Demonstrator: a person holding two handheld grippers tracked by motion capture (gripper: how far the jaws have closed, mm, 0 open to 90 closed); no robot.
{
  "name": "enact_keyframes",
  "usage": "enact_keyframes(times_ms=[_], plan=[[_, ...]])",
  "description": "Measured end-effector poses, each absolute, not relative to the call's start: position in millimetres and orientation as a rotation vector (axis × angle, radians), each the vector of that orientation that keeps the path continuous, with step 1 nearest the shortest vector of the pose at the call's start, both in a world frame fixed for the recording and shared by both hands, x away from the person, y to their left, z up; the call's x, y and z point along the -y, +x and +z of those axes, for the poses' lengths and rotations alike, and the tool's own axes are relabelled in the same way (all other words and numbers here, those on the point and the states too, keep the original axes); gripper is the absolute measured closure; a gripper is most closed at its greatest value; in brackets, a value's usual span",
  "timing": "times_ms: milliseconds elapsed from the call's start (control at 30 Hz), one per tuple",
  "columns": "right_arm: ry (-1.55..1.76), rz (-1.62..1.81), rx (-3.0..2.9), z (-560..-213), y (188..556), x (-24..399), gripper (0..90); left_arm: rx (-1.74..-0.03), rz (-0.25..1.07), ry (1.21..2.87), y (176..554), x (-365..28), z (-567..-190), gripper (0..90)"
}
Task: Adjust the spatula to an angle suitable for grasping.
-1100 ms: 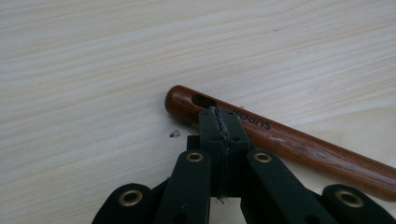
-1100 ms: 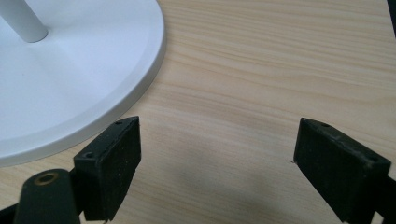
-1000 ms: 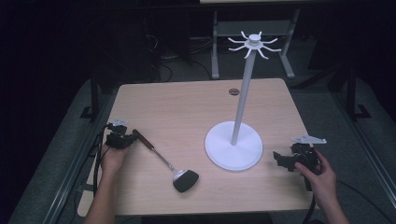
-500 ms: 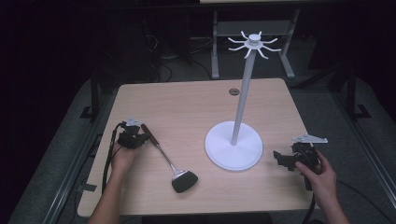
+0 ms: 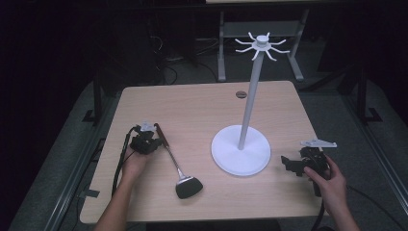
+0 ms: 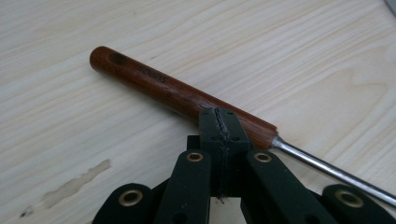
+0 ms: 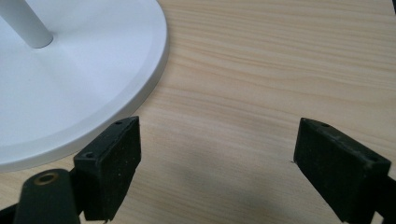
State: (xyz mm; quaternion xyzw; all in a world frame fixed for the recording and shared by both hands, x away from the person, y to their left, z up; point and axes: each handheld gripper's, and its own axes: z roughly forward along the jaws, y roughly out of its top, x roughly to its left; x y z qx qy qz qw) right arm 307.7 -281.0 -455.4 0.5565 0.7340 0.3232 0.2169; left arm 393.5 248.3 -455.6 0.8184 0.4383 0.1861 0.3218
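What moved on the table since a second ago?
The left tool slid rightward along the table to the wooden-handled black spatula; its jaws are shut above the handle, not clearly gripping it. The spatula's head shifted slightly. The white hook stand and the open right tool stayed put.

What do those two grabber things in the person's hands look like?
Both are black. The left gripper has flat linked bars with brass-ringed pivots, and a black cable trails from it. The right gripper has two blocky black jaws and a grey three-cornered plate on top. The forearms are bare, no sleeves.
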Motion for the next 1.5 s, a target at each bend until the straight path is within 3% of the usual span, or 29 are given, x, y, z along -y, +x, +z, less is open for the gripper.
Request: enact_keyframes(times_ms=[1500], plan=[[1.541, 0.894, -2.037, -455, 308, 281, 14.6, -0.97, 0.384, 2.175, 389, -195, -456, 90.0]])
